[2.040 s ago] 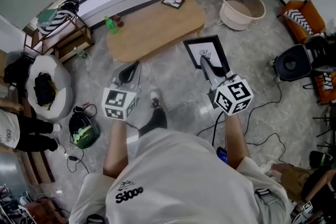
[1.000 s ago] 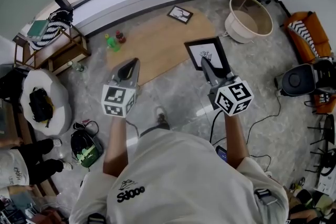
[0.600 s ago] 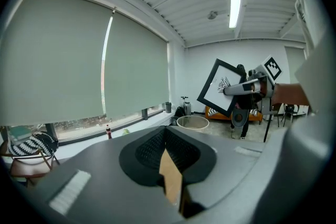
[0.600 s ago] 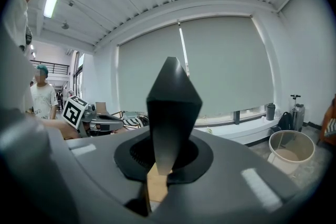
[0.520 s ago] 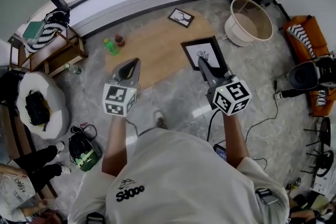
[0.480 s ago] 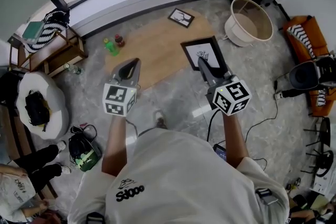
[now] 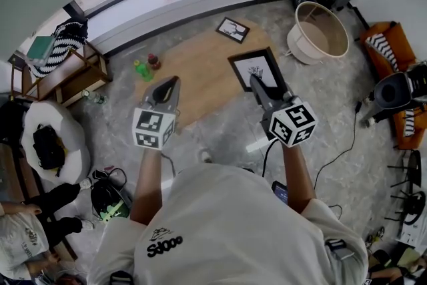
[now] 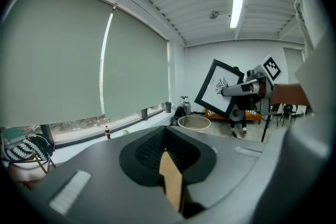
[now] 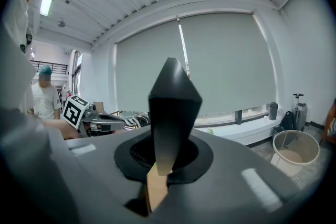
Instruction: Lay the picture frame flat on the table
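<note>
Now: frame (image 7: 248,63) up in the air, clamped in the right gripper (image 7: 257,82), not flat on the table (image 7: 200,80).
From the head view the right gripper's jaws bite the frame's near edge, and the frame hangs over the table's right end, its white picture side facing up and towards the person; in the left gripper view it stands tilted on a corner, like a diamond; in the right gripper view it shows edge-on, a dark blade rising between the closed jaws; the left gripper (image 7: 172,82) hovers over the table's near left edge, jaws together with nothing between them; a second frame (image 7: 233,29) lies flat at the table's far end; two bottles (image 7: 141,70) stand on the floor by its left end; a round tub (image 7: 322,22) sits to the right, well apart.
</note>
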Tool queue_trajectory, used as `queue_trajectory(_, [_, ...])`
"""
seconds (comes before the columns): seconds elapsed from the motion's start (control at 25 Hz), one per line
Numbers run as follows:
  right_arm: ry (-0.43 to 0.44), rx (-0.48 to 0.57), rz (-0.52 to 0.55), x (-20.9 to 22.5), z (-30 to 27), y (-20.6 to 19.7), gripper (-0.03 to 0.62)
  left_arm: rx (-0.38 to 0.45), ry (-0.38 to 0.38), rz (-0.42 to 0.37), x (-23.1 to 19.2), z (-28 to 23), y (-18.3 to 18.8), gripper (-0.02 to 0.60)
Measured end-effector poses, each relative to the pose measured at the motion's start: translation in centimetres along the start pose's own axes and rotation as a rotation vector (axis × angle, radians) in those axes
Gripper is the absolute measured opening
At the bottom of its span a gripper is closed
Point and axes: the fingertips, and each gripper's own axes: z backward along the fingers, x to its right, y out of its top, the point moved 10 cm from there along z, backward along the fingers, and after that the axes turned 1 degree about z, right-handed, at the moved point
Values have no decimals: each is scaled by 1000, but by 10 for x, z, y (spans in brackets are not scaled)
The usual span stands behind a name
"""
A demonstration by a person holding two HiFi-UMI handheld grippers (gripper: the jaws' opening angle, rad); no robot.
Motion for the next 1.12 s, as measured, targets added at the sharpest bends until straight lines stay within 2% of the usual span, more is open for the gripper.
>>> queue_trajectory(0.44, [-2, 6, 4, 15, -38, 12, 23, 9, 1, 16, -35, -24, 4, 11])
queue_trajectory(0.76, [33, -8, -19, 29, -54, 2, 23, -13, 26, 24, -43, -39, -2, 11])
queue_trajectory(1.12, [104, -37, -31, 97, -97, 7, 23, -29, 69, 53, -49, -101, 9, 11])
